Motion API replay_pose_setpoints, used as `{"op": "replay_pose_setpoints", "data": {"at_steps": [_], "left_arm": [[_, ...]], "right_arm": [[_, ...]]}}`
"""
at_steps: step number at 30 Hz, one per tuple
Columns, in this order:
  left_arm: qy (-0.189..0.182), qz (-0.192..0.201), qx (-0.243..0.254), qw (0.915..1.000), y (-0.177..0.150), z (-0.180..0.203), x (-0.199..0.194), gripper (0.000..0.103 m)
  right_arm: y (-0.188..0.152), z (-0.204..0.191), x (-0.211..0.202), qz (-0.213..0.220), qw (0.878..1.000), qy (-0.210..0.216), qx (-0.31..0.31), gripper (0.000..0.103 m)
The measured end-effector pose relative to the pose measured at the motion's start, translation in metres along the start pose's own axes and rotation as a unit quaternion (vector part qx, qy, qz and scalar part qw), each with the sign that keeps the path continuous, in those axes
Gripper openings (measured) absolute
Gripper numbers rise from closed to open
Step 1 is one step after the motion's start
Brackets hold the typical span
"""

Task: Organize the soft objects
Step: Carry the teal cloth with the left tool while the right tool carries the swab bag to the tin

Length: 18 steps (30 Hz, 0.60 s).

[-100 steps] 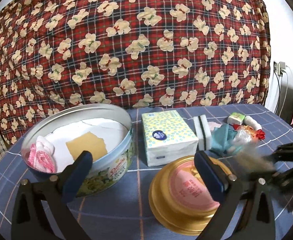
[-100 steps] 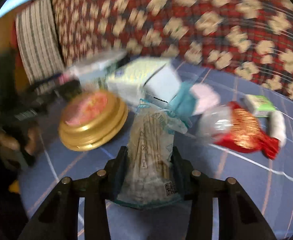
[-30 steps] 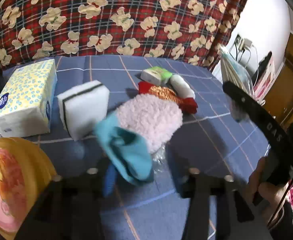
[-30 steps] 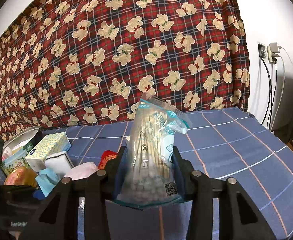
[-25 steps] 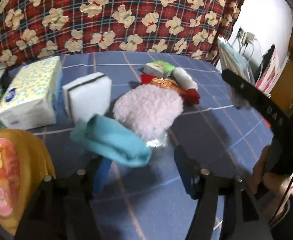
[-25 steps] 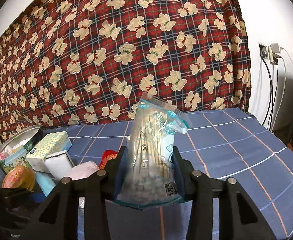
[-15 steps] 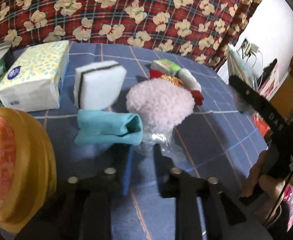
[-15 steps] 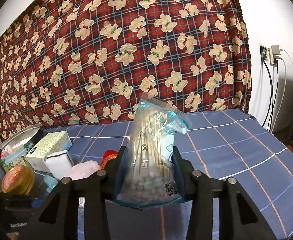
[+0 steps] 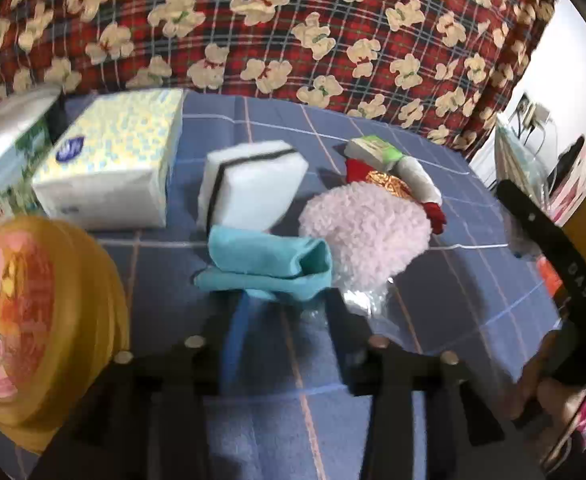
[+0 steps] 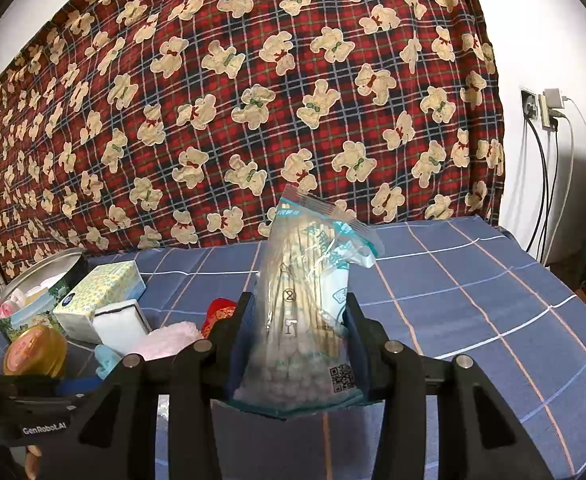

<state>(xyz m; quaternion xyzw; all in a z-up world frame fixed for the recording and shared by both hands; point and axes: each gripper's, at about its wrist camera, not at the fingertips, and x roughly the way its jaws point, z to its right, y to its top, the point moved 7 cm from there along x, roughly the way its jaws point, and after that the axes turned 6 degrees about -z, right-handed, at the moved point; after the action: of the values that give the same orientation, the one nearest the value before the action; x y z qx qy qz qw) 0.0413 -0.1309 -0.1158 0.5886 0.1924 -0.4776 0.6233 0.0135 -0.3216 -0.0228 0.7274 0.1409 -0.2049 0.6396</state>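
My left gripper [image 9: 283, 314] is low over the blue checked table, its fingers blurred and slightly apart, just below a folded teal cloth [image 9: 269, 266]. The cloth's near edge reaches between the fingers; I cannot tell if they touch it. A fluffy pink pouf [image 9: 367, 232] lies to its right, on crinkled clear plastic [image 9: 363, 300]. A white sponge [image 9: 249, 192] stands behind the cloth. My right gripper [image 10: 295, 330] is shut on a clear bag of cotton swabs [image 10: 305, 304], held upright above the table.
A tissue pack [image 9: 113, 160], a gold round tin lid [image 9: 33, 316] and an open round tin [image 10: 45, 276] sit at the left. A red and gold wrapper [image 9: 389, 180], a green and white packet [image 9: 375, 150] and a white roll [image 9: 419, 178] lie behind the pouf.
My left gripper has swung from the tins to the teal cloth and its jaws have narrowed around the cloth's near edge. The right gripper lifted the swab bag and holds it still.
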Motion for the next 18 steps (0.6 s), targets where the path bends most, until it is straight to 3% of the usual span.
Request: {"op": "replay_pose_setpoints", "data": {"at_steps": [3, 11, 16, 18], "left_arm": [[0.008, 0.012, 0.014, 0.9998, 0.002, 0.004, -0.005, 0.057], [0.046, 0.029, 0.022, 0.9983, 0.019, -0.002, 0.001, 0.056], [0.056, 0.023, 0.052, 0.9969, 0.011, 0.006, 0.006, 0.056], [0.046, 0.023, 0.048, 0.9975, 0.009, 0.005, 0.005, 0.048]], "right_arm": [[0.000, 0.000, 0.000, 0.000, 1.000, 0.000, 0.000, 0.046], [0.000, -0.004, 0.001, -0.001, 1.000, 0.004, -0.006, 0.046], [-0.001, -0.005, 0.000, -0.001, 1.000, 0.004, -0.003, 0.046], [0.000, -0.003, 0.000, -0.001, 1.000, 0.004, -0.004, 0.046]]}}
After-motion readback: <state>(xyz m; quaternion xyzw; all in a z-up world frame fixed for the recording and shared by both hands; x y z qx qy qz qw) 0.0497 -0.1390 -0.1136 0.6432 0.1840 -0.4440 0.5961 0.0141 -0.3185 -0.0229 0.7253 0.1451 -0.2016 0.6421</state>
